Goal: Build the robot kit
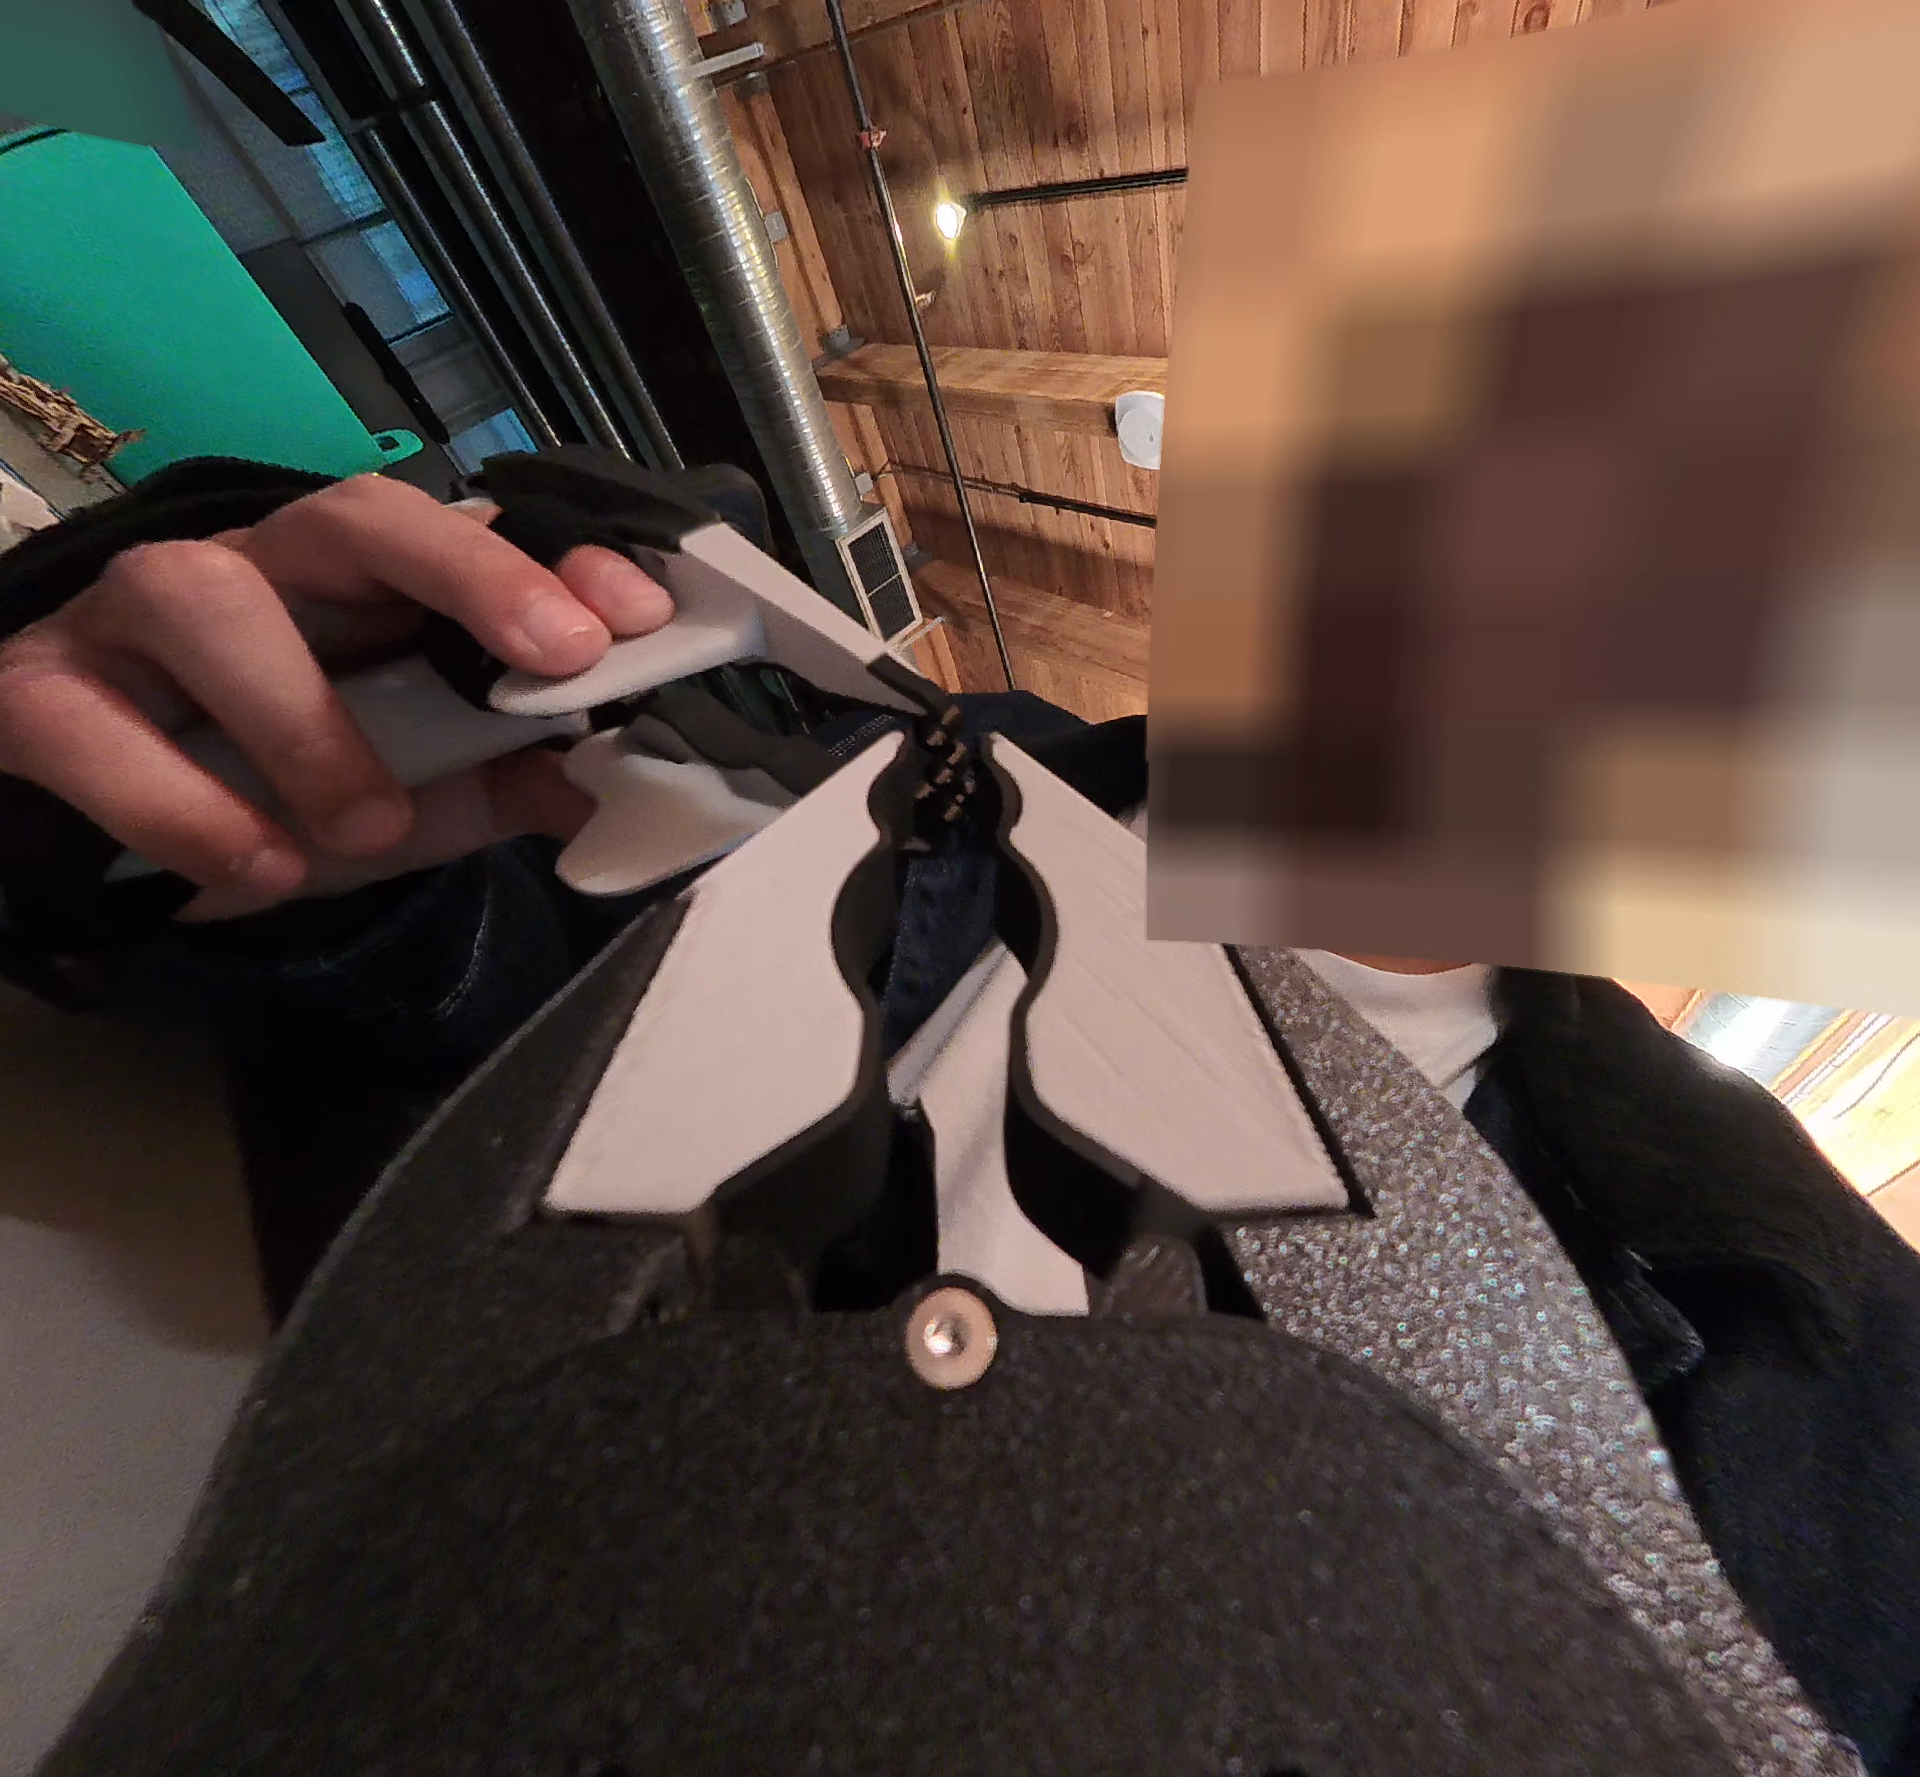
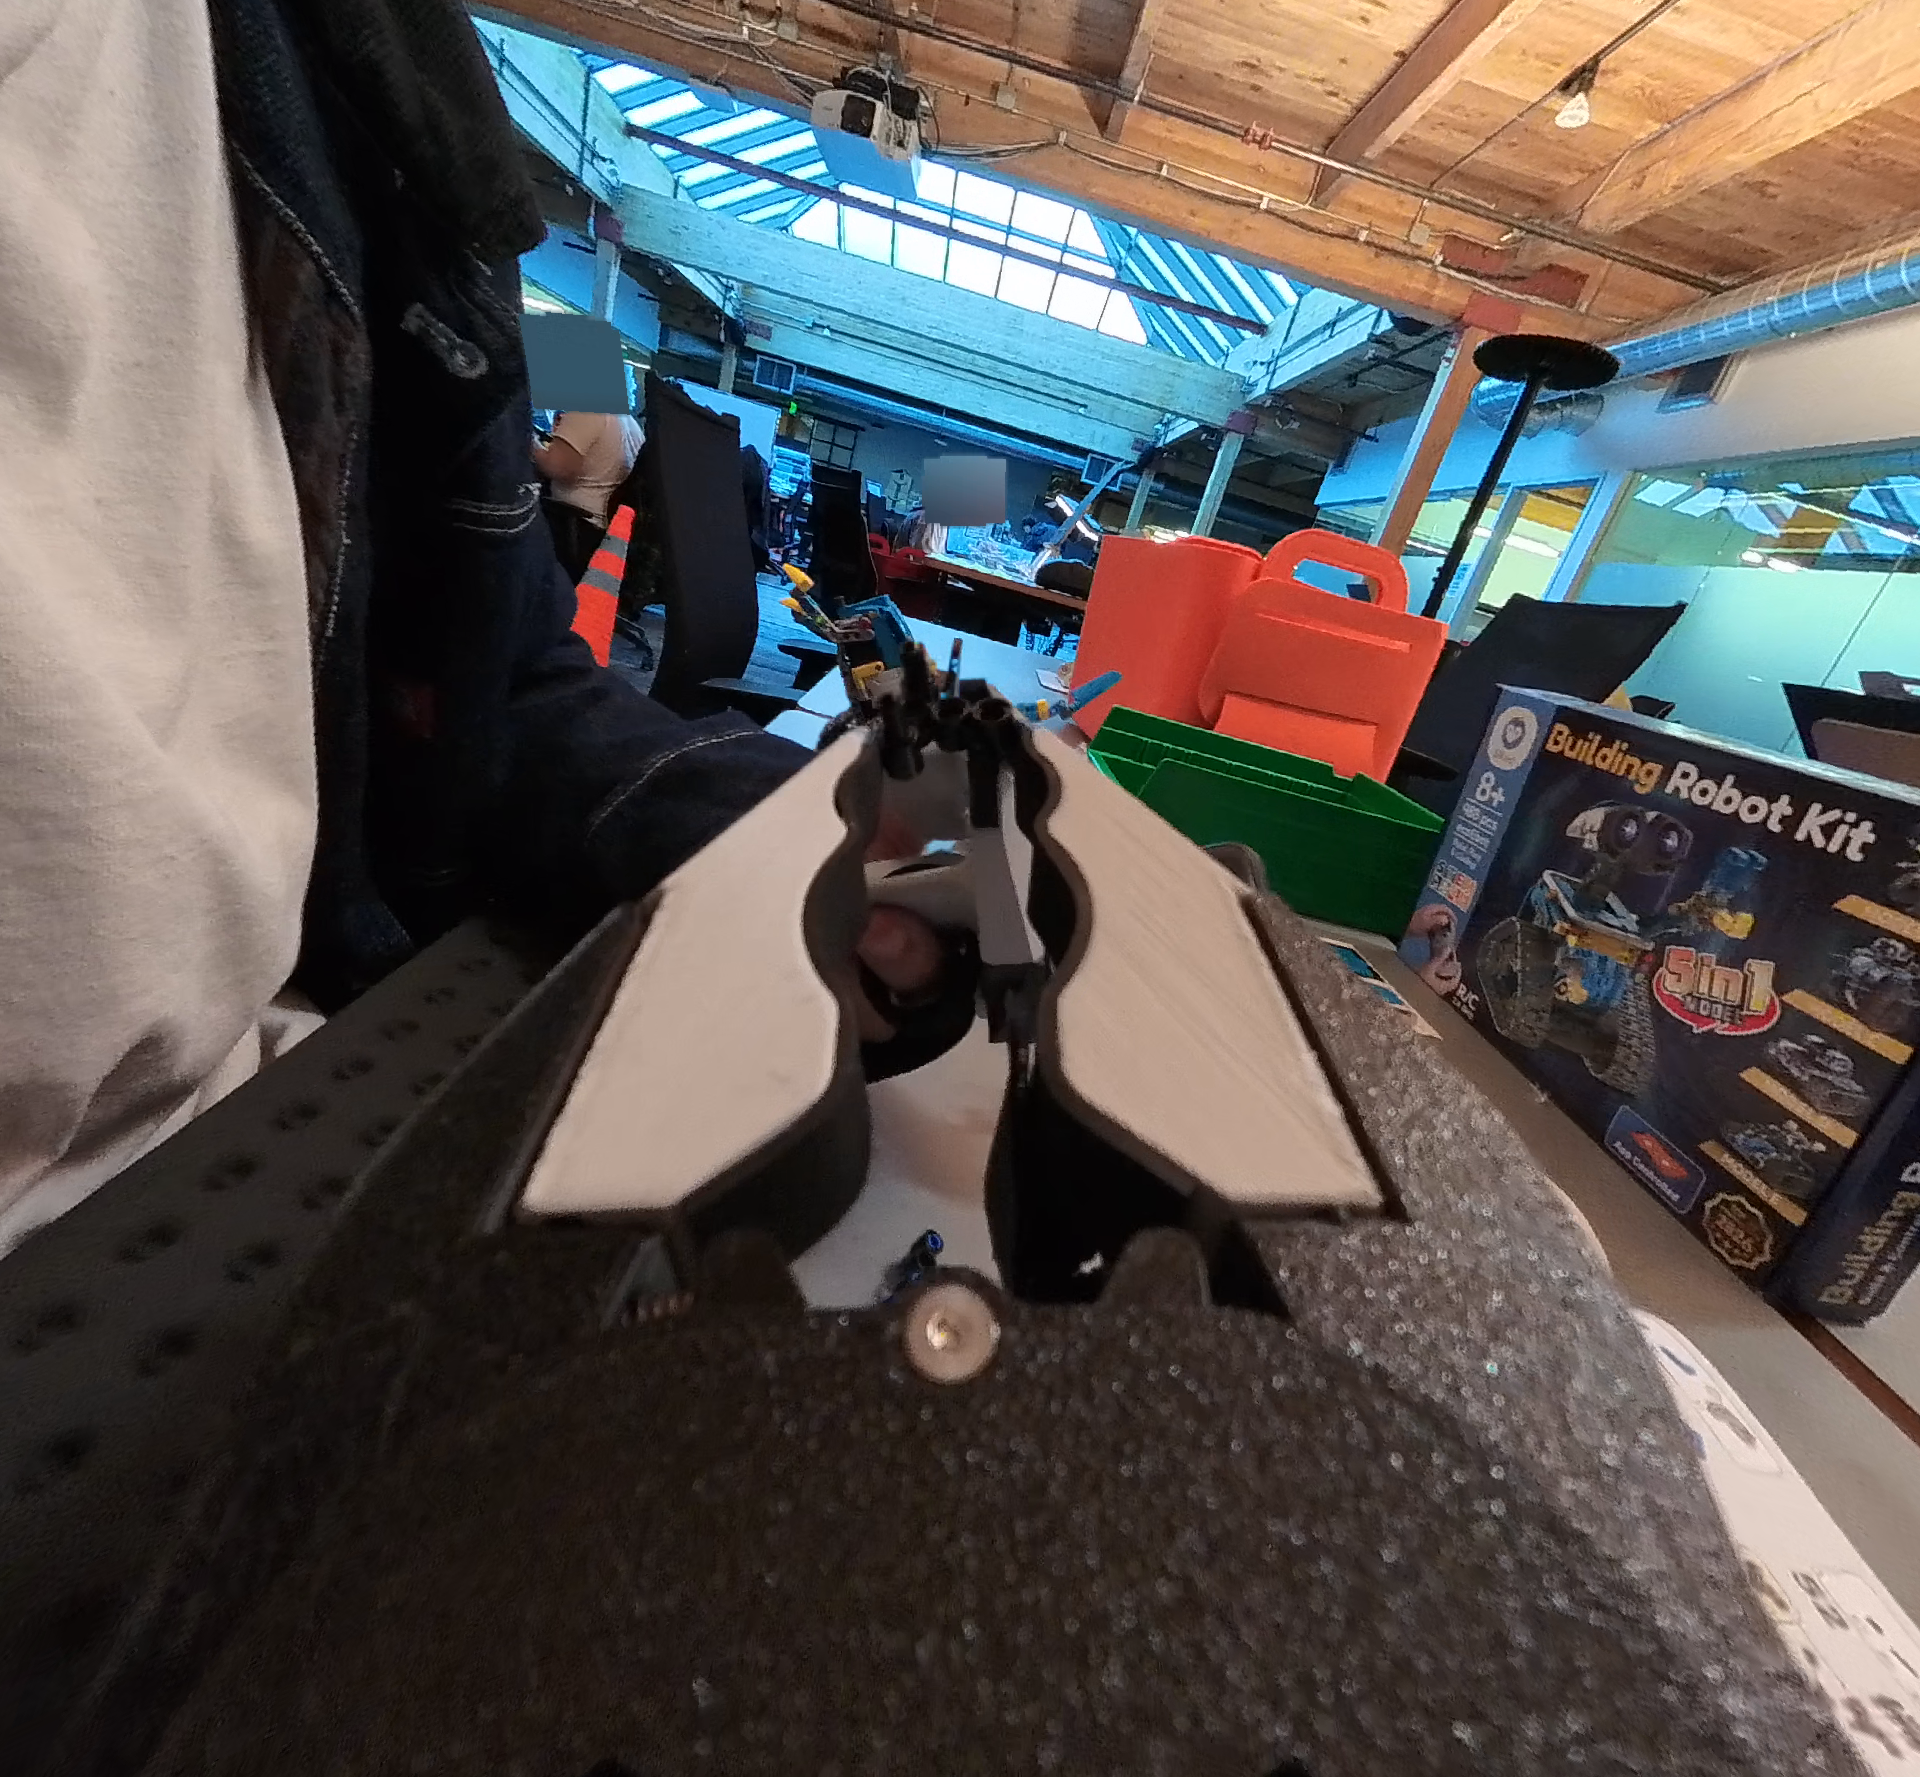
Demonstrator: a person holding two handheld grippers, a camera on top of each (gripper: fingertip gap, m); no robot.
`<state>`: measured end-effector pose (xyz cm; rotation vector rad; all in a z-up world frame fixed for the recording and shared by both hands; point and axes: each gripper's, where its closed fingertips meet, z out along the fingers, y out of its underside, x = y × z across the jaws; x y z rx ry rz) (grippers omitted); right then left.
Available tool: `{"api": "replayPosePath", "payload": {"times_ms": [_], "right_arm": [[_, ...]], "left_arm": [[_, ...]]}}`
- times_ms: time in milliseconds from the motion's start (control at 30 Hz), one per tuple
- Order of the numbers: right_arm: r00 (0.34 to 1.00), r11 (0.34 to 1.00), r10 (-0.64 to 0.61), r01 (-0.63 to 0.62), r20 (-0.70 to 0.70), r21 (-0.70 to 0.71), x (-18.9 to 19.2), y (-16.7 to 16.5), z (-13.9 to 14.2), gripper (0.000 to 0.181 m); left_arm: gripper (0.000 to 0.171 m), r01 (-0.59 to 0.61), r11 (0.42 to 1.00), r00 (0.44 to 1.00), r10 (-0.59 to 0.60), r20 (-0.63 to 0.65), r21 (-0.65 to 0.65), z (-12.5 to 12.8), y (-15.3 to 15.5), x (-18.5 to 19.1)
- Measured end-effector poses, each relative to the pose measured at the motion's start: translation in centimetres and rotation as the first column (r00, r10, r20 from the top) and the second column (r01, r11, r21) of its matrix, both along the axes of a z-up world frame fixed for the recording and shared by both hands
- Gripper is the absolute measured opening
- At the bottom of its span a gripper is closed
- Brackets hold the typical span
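Note:
My left gripper point(image 1: 940, 753) is shut on a small black building piece point(image 1: 938, 777) with pegs, pinched at its fingertips. My right gripper point(image 1: 902, 688) comes in from the left, held by a hand point(image 1: 260, 688), and its tip meets the same piece. In the right wrist view my right gripper point(image 2: 940, 742) is shut on the black piece point(image 2: 940, 714). A grey beam point(image 2: 1003, 891) runs down from it between the fingers. Behind the gap, part of the white left gripper point(image 2: 920, 813) and a finger of the hand holding it show. Both grippers are raised close to the person's chest.
A person in a dark jacket point(image 2: 436, 532) and white shirt is right behind the grippers. To the right on the table point(image 2: 1579, 1249) stand kit boxes point(image 2: 1662, 948), a green bin point(image 2: 1268, 813) and orange felt bags point(image 2: 1247, 667). A partly built model point(image 2: 862, 647) is farther back. The tips of both grippers are at nearly the same place.

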<state>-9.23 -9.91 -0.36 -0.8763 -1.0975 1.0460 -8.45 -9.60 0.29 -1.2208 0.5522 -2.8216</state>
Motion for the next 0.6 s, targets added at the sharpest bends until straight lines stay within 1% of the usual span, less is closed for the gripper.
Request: {"api": "replayPosePath", "payload": {"times_ms": [100, 200, 367, 400, 433, 500, 533, 567, 600], "right_arm": [[1.000, 1.000, -0.010, 0.010, -0.002, 0.016, 0.0, 0.0, 0.0, 0.025], [1.000, 1.000, 0.011, -0.011, -0.002, 0.021, -0.1, -0.4, 0.1, 0.024], [1.000, 0.999, 0.021, -0.021, 0.020, 0.027, -0.2, -0.5, -0.3, 0.024], [0.999, 1.000, 0.025, -0.026, 0.023, 0.014, -0.1, -0.4, -0.3, 0.024], [0.999, 0.999, 0.032, -0.032, 0.026, 0.003, 0.0, -0.4, -0.3, 0.017], [0.998, 1.000, 0.025, -0.025, 0.057, -0.009, 0.1, 0.0, -0.8, 0.017], [0.998, 1.000, 0.005, -0.003, 0.068, -0.023, 0.2, 0.4, -1.1, 0.019], [0.998, 0.998, -0.026, 0.029, 0.063, -0.054, 0.7, 1.1, -1.0, 0.024], [0.996, 0.995, -0.051, 0.057, 0.066, -0.083, 1.5, 2.0, -0.9, 0.032]], "left_arm": [[0.010, 0.025, 1.000, 1.000, -0.025, 0.003, 0.000, 0.0, -0.4, 0.0], [0.010, 0.053, 0.999, 0.999, -0.053, 0.010, 0.003, 0.2, -0.9, 0.1], [0.008, 0.056, 0.998, 0.998, -0.056, -0.002, 0.024, 0.1, -1.2, 0.2], [0.007, 0.044, 0.998, 0.999, -0.044, -0.003, 0.037, 0.1, -1.2, 0.1], [0.007, 0.026, 0.998, 1.000, -0.026, -0.012, 0.051, 0.1, -1.0, 0.0], [0.006, -0.016, 0.996, 0.998, 0.020, -0.052, 0.089, -0.5, -0.6, 0.2], [0.006, -0.050, 0.993, 0.995, 0.059, -0.081, 0.105, -0.9, -0.1, 0.3], [0.006, -0.097, 0.985, 0.985, 0.116, -0.125, 0.143, -1.5, 0.5, 0.4], [0.006, -0.150, 0.966, 0.965, 0.190, -0.183, 0.212, -2.4, 1.2, 0.5]]}}
